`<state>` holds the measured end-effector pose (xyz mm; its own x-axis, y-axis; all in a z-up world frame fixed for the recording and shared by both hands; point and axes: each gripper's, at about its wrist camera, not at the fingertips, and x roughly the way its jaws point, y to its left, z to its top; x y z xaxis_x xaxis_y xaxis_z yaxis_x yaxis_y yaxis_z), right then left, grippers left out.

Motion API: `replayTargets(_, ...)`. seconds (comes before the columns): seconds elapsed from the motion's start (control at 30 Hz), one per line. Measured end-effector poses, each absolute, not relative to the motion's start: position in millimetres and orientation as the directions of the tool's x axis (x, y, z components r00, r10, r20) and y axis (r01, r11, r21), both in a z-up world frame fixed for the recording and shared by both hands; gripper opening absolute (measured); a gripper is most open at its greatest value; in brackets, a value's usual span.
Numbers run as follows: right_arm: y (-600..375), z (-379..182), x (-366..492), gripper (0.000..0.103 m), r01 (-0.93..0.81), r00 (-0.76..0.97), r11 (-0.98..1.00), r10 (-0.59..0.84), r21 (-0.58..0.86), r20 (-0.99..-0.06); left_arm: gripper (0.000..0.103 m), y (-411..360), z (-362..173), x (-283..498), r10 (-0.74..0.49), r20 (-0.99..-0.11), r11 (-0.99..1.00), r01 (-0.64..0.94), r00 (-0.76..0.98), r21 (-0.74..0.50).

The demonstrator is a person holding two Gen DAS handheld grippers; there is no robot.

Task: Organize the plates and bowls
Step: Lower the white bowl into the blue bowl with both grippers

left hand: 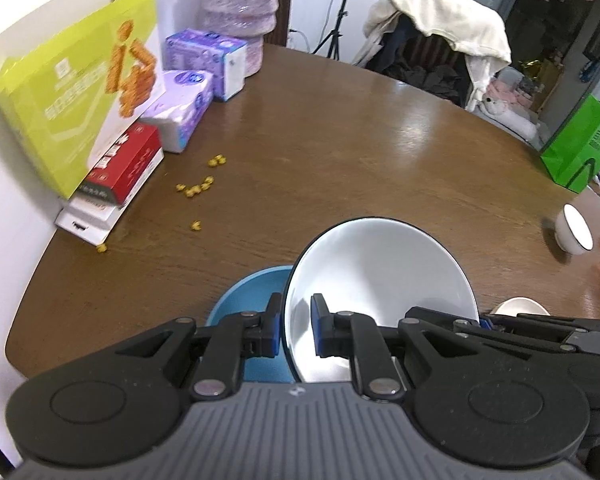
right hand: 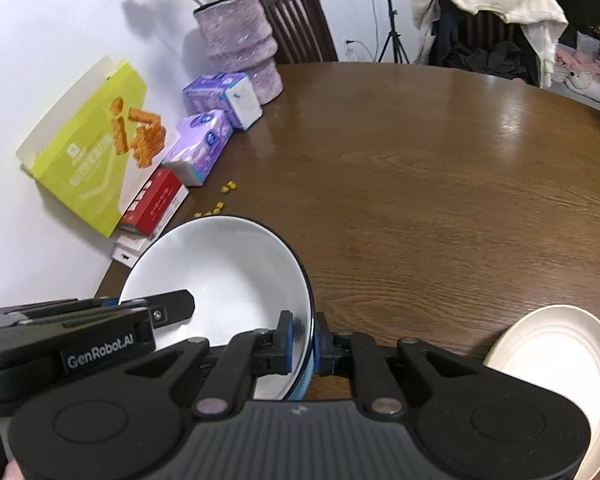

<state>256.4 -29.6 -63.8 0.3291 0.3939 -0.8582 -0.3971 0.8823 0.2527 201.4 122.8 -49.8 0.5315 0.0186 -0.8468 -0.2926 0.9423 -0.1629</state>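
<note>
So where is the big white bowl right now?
The white bowl is held above the table, its rim clamped by the left gripper and the right gripper, directly over a blue bowl, with a cream plate to its right.

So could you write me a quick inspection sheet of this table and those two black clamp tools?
Surface: brown wooden table, glossy.
Job's things: large white bowl gripped on both sides over a blue bowl; small white bowl far right; cream plate.
Clutter: boxes, tissue packs, yellow crumbs, vase.
Grippers: left gripper and right gripper both shut on the white bowl's rim.
Cables: nothing seen.
Surroundings: draped chair, green bag.
</note>
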Motion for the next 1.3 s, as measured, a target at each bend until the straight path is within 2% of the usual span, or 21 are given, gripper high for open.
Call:
replayTargets(0.73, 6, -120, 267, 0.010, -0.430, 0.205, 0.867, 0.363, 0.250, -0.909, 0.015, 153, -107, 212, -0.007, -0.910, 0.928, -0.337, 0.414, -0.161)
replayTargets(1.3, 19, -142, 263, 0.010, -0.492, 0.190, 0.847, 0.329, 0.200, -0.925, 0.015, 159, -130, 220, -0.024, -0.937, 0.938, -0.316, 0.349, -0.142)
